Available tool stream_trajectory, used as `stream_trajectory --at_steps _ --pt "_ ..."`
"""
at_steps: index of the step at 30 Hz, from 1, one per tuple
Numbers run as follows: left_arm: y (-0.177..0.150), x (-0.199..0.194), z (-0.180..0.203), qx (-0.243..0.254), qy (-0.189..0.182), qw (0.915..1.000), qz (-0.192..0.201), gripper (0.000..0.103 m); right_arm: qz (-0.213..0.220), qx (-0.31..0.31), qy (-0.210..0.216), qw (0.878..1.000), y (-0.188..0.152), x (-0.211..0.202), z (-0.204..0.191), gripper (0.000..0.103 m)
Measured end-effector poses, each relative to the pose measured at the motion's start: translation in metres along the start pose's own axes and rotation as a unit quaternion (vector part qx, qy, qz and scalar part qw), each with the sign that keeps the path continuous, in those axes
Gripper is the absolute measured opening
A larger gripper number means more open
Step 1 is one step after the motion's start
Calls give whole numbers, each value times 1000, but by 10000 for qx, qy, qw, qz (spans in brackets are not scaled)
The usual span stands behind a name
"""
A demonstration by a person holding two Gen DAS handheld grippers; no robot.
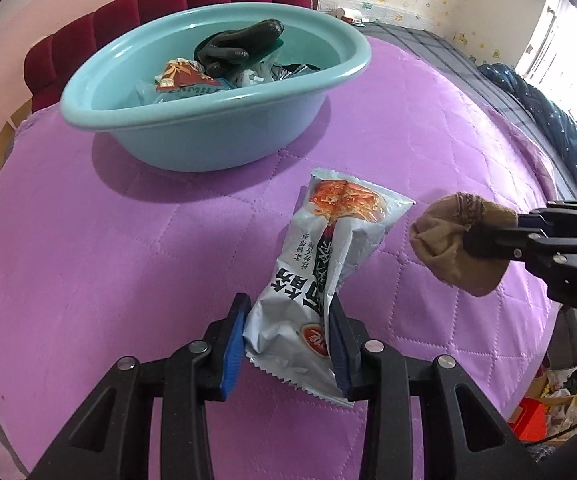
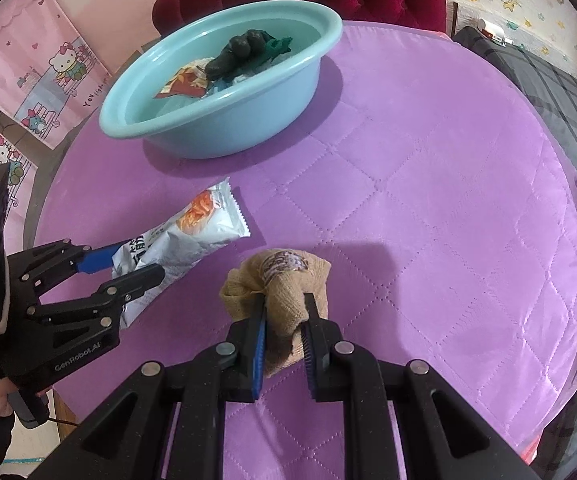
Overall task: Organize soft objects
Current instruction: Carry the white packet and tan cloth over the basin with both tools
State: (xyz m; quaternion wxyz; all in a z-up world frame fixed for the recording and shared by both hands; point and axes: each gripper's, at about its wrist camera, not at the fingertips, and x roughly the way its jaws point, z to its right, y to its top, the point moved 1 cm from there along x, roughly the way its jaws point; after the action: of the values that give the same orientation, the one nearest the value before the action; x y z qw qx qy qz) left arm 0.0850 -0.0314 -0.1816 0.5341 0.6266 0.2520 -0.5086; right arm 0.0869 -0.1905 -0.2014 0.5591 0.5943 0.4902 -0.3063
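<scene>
A silver snack packet [image 1: 328,248] with orange print sticks out from my left gripper [image 1: 288,304], whose blue pads are shut on its lower part and crumple it. In the right wrist view the same packet [image 2: 204,224] reaches from the left gripper [image 2: 140,260] toward the basin, low over the purple cover. My right gripper [image 2: 285,300] is shut on a bunched tan sock [image 2: 284,276], held just above the cover. From the left wrist view, the sock [image 1: 440,248] and right gripper [image 1: 468,240] are to the right of the packet.
A teal plastic basin [image 1: 216,136] stands at the far side of the purple quilted cover [image 1: 128,260]. It holds a dark glove [image 1: 240,40], snack wrappers and other soft items. A red padded headboard [image 1: 168,4] rises behind it. A dark plaid bed [image 2: 548,80] lies to the right.
</scene>
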Motion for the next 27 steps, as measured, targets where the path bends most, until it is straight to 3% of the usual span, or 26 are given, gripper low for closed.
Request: stream_trajectory --at_steps 27 --pt "16 -86 1 -282 137 9970 702 40 622 -485 26 9969 19 -69 -26 16"
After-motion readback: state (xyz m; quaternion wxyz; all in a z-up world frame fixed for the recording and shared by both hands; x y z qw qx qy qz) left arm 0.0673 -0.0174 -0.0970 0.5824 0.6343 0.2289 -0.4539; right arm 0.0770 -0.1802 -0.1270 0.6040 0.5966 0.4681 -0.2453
